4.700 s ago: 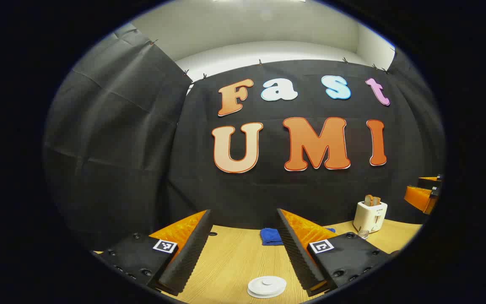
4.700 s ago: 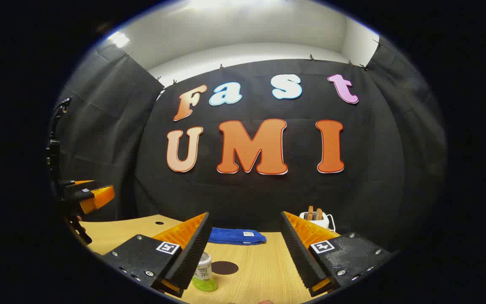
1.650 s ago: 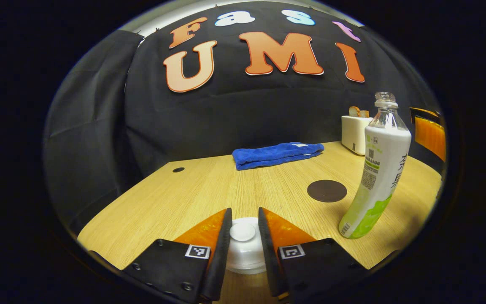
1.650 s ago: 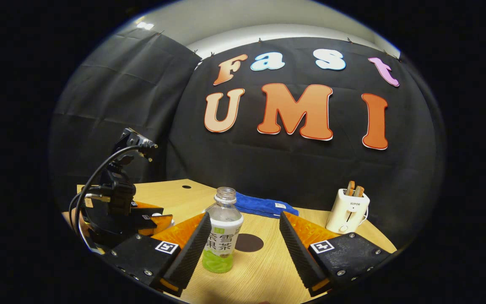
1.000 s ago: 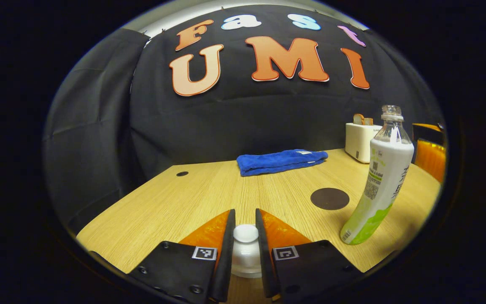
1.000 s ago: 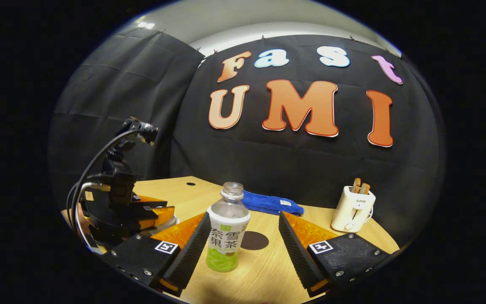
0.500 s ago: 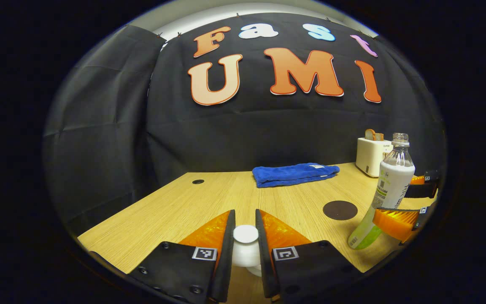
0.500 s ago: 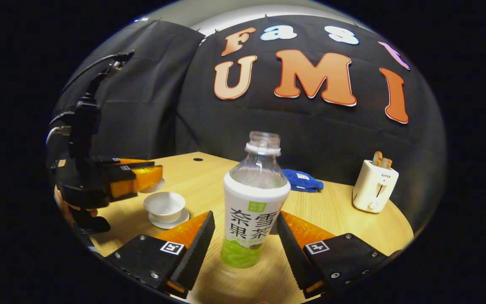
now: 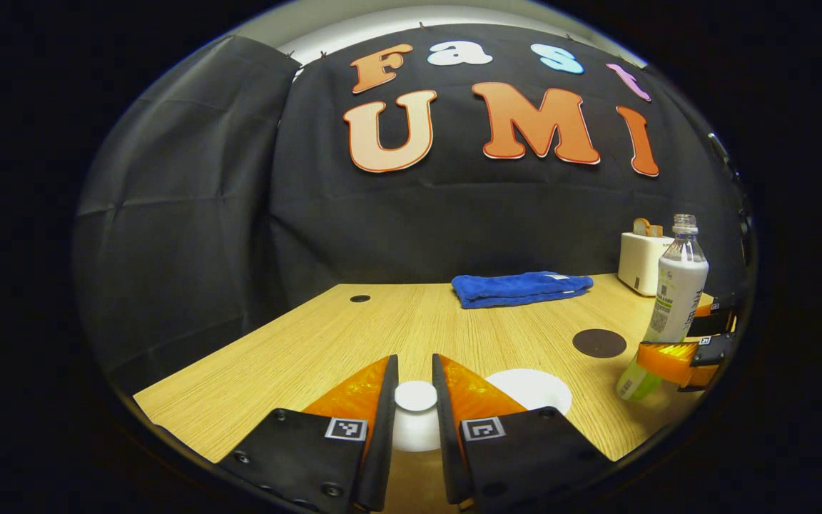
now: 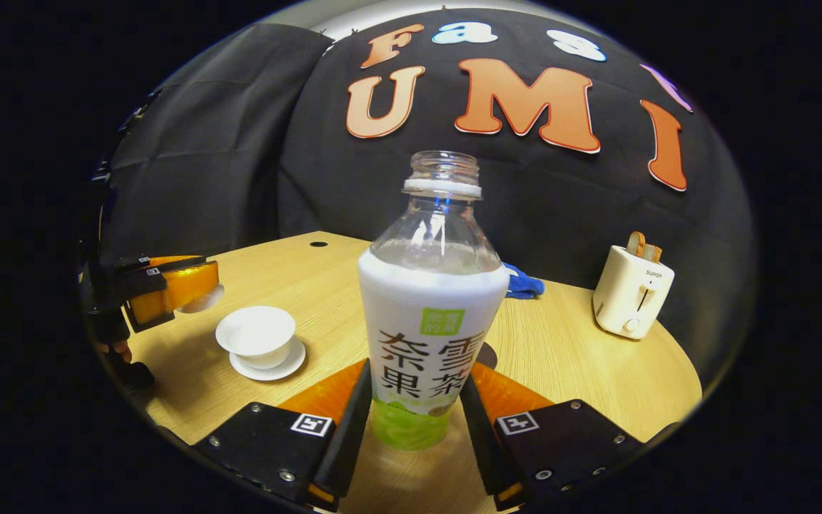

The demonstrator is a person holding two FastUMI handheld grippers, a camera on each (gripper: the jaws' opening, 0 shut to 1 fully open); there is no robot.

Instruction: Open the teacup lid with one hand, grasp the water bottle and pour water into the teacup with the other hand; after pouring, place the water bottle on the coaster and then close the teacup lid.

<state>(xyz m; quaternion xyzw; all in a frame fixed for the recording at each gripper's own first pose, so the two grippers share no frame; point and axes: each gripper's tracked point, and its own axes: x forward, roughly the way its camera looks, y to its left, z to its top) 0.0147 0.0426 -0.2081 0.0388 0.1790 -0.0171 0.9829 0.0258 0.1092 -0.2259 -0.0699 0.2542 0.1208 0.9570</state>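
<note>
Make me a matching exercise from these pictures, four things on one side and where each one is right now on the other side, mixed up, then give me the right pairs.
Things
1. teacup lid
2. water bottle
3. teacup
4. blue towel

Places
A. folded near the back edge of the table
B. uncovered, on its saucer
C. held by its knob in the left gripper, off the cup
D. upright between the right gripper fingers

Pairs: 1-C, 2-D, 3-B, 4-A
</note>
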